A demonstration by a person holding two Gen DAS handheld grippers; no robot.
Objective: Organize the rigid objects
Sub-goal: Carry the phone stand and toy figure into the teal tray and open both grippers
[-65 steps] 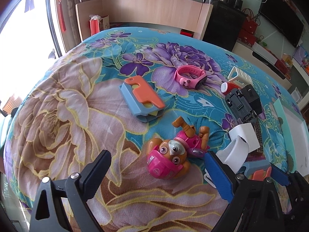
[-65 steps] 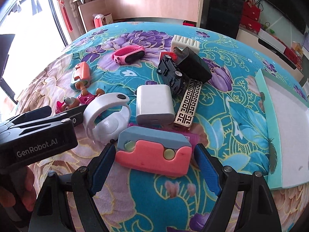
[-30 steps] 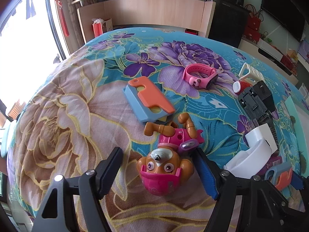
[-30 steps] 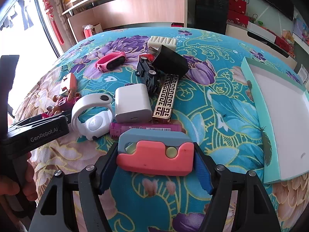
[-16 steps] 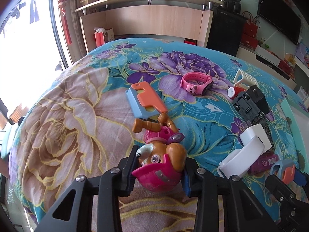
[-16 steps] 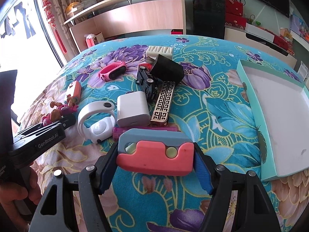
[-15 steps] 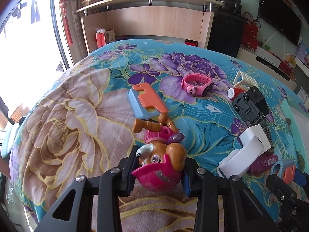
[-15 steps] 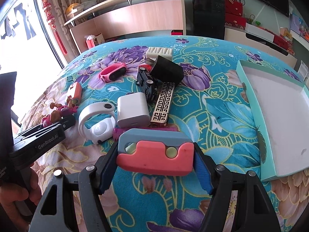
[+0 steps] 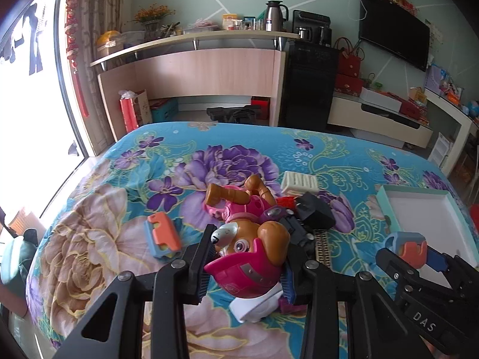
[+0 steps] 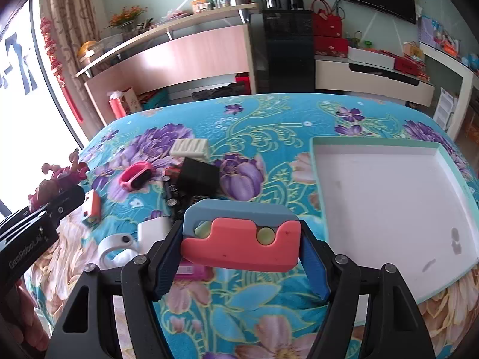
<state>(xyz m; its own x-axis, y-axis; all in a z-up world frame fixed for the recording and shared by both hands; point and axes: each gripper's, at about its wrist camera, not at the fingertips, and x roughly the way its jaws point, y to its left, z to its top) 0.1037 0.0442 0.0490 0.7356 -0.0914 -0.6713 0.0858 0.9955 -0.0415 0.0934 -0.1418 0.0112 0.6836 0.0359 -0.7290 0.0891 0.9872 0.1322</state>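
Note:
A toy pup with a pink helmet [image 9: 263, 236] hangs above the flowered bedspread, and my left gripper [image 9: 245, 263] is shut on its head. My right gripper [image 10: 239, 257] is shut on a blue-and-coral folding cutter [image 10: 239, 233], held in the air just left of the white tray with a teal rim [image 10: 389, 203]. In the left wrist view the right gripper [image 9: 410, 248] shows at the right, before the tray [image 9: 419, 209]. The right wrist view has the left gripper [image 10: 60, 197] at its left edge.
On the bedspread lie a second blue-and-orange cutter [image 10: 91, 205], a pink watch [image 10: 136, 176], a white ribbed piece [image 10: 190, 148], a black box [image 10: 197, 176], a white charger [image 10: 152, 230], a white watch [image 10: 115, 248] and a magenta stick [image 10: 191, 269]. A wooden desk stands beyond the bed.
The left gripper closed on the toy pup and lifted it off the bedspread. The right gripper rose with the cutter and came nearer the tray.

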